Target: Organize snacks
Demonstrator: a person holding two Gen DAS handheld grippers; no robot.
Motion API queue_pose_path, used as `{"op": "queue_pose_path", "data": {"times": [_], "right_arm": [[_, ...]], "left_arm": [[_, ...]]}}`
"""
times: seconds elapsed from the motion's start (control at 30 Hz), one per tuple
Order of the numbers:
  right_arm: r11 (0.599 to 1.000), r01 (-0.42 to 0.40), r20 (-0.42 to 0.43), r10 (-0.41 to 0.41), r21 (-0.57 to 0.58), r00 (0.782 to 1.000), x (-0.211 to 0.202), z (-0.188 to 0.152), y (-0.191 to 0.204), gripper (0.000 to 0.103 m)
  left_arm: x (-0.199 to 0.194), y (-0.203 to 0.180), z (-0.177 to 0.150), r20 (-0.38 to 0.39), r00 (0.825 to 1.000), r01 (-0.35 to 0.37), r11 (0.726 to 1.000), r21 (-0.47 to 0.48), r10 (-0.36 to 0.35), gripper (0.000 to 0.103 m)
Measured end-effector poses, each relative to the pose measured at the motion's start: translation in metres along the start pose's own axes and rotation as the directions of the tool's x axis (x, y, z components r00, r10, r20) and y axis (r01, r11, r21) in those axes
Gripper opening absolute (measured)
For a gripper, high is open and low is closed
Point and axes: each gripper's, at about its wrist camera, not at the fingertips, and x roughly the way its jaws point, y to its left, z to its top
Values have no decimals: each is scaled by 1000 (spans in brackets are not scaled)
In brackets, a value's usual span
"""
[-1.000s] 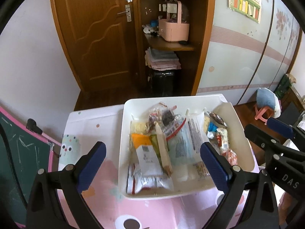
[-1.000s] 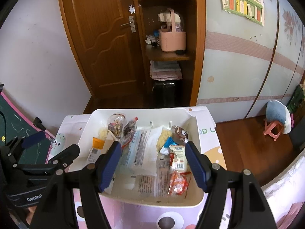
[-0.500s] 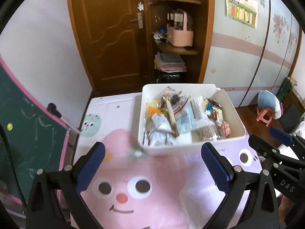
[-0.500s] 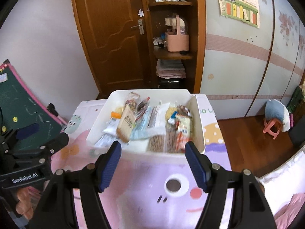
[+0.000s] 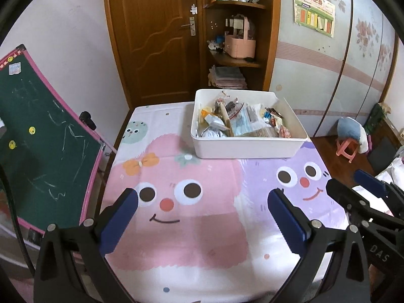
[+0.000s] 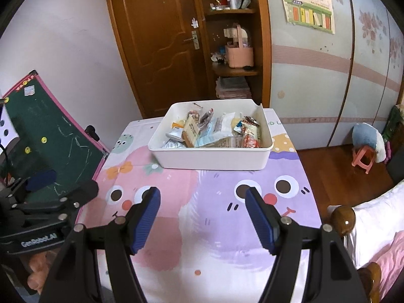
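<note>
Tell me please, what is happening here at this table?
A person holds a claw in each hand and is sorting snacks. The left claw and the right claw are both open and empty, hovering over the cartoon tablecloth near its front edge. The snack packets all lie piled in the white bin at the far side of the table. No packet lies on the cloth, and neither claw touches the bin.

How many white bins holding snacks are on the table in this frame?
1. A single white bin sits at the far side of the table, full of snack packets. Both grippers, left and right, hover open and empty, short of it.
</note>
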Motion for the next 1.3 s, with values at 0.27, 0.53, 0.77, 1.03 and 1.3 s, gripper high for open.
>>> {"op": "queue_pose_path", "data": {"times": [0.27, 0.53, 0.77, 1.03, 1.3], "right_arm": [[999, -6, 21, 7, -41, 1000, -19, -14, 12, 70], [999, -22, 24, 22, -33, 999, -23, -18, 14, 70], [999, -16, 17, 16, -31, 1000, -24, -24, 15, 70], [999, -12, 18, 13, -31, 1000, -24, -25, 17, 70], [999, -13, 18, 13, -31, 1000, -24, -25, 17, 70]], "left_arm": [[-16, 1, -20, 19, 1000, -12, 1000, 7, 11, 102], [-21, 1, -22, 35, 999, -20, 1000, 3, 20, 102], [-22, 3, -23, 33, 999, -24, 1000, 1, 24, 102], [-23, 6, -25, 30, 999, -23, 1000, -4, 23, 102], [-25, 9, -32, 28, 1000, -12, 1000, -16, 13, 102]]}}
